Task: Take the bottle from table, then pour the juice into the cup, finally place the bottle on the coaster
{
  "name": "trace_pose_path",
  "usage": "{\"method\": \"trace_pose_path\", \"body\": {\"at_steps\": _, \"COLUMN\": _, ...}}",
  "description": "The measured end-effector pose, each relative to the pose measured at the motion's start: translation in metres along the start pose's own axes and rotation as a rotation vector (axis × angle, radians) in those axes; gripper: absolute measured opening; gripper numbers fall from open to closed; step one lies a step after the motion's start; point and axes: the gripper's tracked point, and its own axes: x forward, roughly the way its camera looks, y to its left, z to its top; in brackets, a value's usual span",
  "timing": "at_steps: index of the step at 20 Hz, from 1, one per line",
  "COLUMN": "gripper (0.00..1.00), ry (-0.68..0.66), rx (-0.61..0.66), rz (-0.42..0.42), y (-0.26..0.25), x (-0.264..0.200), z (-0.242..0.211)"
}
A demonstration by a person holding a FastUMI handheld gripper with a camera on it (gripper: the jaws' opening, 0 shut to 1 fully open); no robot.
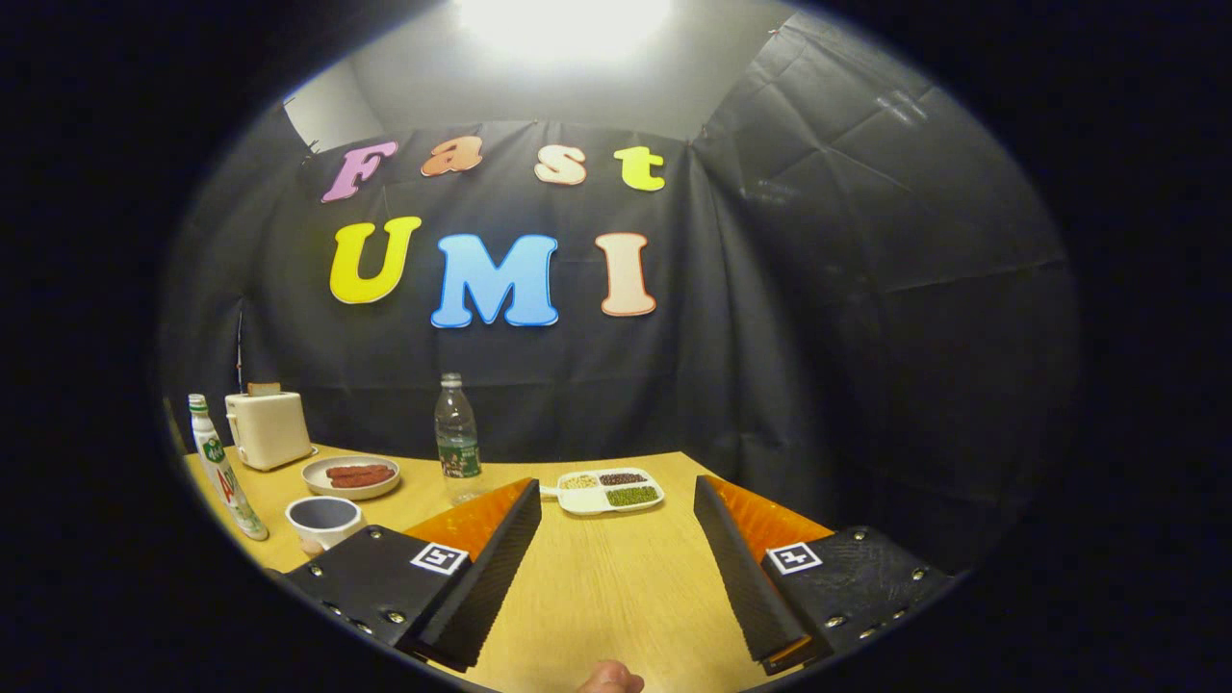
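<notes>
The fingers are wide open, holding nothing. The bottle beyond them looks light and slippery; grab its middle.

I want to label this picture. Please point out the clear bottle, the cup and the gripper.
clear bottle (457, 438): gripper view, on its label band.
cup (324, 520): gripper view, on its near rim.
gripper (616, 520): gripper view, midway between its open fingers, over bare table.
</notes>
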Motion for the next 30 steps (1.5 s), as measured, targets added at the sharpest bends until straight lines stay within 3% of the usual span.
{"method": "trace_pose_path", "body": {"at_steps": 3, "gripper": 0.97, "ry": 0.031, "rx": -0.038, "rz": -0.048, "y": 0.040, "x": -0.035, "z": 0.004}}
{"method": "trace_pose_path", "body": {"at_steps": 4, "gripper": 0.97, "ry": 0.028, "rx": -0.031, "rz": -0.028, "y": 0.063, "x": -0.049, "z": 0.009}}
{"method": "trace_pose_path", "body": {"at_steps": 9, "gripper": 0.97, "ry": -0.012, "rx": -0.002, "rz": 0.147, "y": 0.197, "x": -0.103, "z": 0.019}}
{"method": "trace_pose_path", "body": {"at_steps": 15, "gripper": 0.96, "ry": -0.022, "rx": -0.010, "rz": 0.446, "y": 0.338, "x": -0.135, "z": -0.003}}
{"method": "trace_pose_path", "body": {"at_steps": 18, "gripper": 0.96, "ry": 0.006, "rx": -0.047, "rz": 0.536, "y": 0.370, "x": -0.131, "z": -0.024}}
{"method": "trace_pose_path", "body": {"at_steps": 23, "gripper": 0.96, "ry": 0.020, "rx": 0.010, "rz": 0.620, "y": 0.396, "x": -0.109, "z": -0.037}}
{"method": "trace_pose_path", "body": {"at_steps": 30, "gripper": 0.97, "ry": 0.086, "rx": -0.058, "rz": 0.727, "y": 0.432, "x": -0.080, "z": -0.063}}
